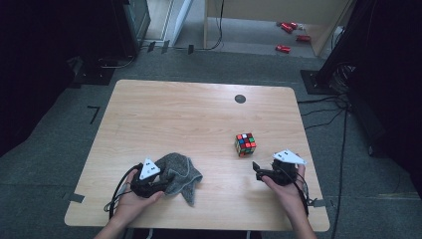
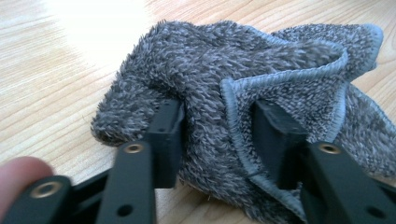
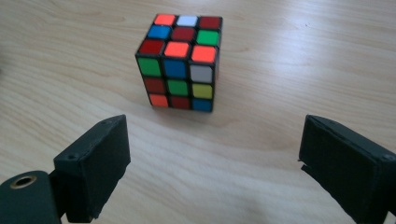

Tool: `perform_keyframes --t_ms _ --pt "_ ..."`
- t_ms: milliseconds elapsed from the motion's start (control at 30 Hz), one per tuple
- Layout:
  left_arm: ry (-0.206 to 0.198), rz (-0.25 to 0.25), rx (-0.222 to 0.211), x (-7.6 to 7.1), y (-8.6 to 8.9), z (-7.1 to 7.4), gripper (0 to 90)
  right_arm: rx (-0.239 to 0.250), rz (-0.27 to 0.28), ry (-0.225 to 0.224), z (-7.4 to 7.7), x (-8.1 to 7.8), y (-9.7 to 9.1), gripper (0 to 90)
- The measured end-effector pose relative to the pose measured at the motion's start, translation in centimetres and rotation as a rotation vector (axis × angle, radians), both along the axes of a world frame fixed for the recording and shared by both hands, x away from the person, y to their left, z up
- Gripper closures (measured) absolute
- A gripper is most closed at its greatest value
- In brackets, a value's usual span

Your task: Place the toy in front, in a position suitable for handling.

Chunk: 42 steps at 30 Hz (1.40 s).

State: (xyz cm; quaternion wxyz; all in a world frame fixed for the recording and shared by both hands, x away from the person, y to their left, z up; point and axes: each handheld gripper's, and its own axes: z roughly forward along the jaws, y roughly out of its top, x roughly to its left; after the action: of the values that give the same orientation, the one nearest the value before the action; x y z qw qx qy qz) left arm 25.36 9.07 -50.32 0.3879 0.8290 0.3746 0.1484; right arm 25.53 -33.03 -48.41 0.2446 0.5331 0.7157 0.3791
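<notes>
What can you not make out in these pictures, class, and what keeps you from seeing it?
- Cube: far faces and underside, turned away, right gripper view.
- Towel: right and lower parts, cut by the frame, left gripper view.
- Red things on the floor: too small, high view.

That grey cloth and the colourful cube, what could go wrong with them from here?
The left tool pinches only a bunched fold of the grey cloth, so the cloth might slip free or drag across the table if lifted. The right tool is wide open, short of the cube; an off-centre approach could nudge or turn the cube instead of gripping it.
</notes>
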Motion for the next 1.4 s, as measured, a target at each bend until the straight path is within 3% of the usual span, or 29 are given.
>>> perform_keyframes --t_ms 33,167,300,767,1000,1133,1400 --pt "0.006 0.000 0.002 0.1 0.0 -0.2 49.0 0.001 0.007 0.004 0.0 0.7 0.6 7.8" --pt "0.019 -0.002 -0.008 0.2 0.0 -0.6 45.3 -0.004 0.016 0.020 -0.2 1.6 1.6 5.5" --pt "0.031 -0.001 -0.028 0.3 0.1 -1.0 40.0 0.026 -0.001 0.027 -0.3 2.9 2.7 2.2" --pt "0.034 -0.005 -0.017 0.2 0.0 -1.0 37.1 0.001 -0.028 0.059 -2.1 6.0 4.7 2.1" --pt "0.035 -0.005 -0.018 0.2 0.0 -1.1 37.0 -0.009 -0.061 0.054 -2.9 6.5 5.1 7.6" --pt "0.034 -0.005 -0.017 0.2 0.0 -1.1 37.0 -0.053 -0.081 0.057 -3.4 6.7 5.7 13.6" --pt "0.033 -0.003 -0.016 0.2 0.0 -1.1 36.9 -0.090 -0.110 0.053 -3.9 6.9 6.1 23.7"
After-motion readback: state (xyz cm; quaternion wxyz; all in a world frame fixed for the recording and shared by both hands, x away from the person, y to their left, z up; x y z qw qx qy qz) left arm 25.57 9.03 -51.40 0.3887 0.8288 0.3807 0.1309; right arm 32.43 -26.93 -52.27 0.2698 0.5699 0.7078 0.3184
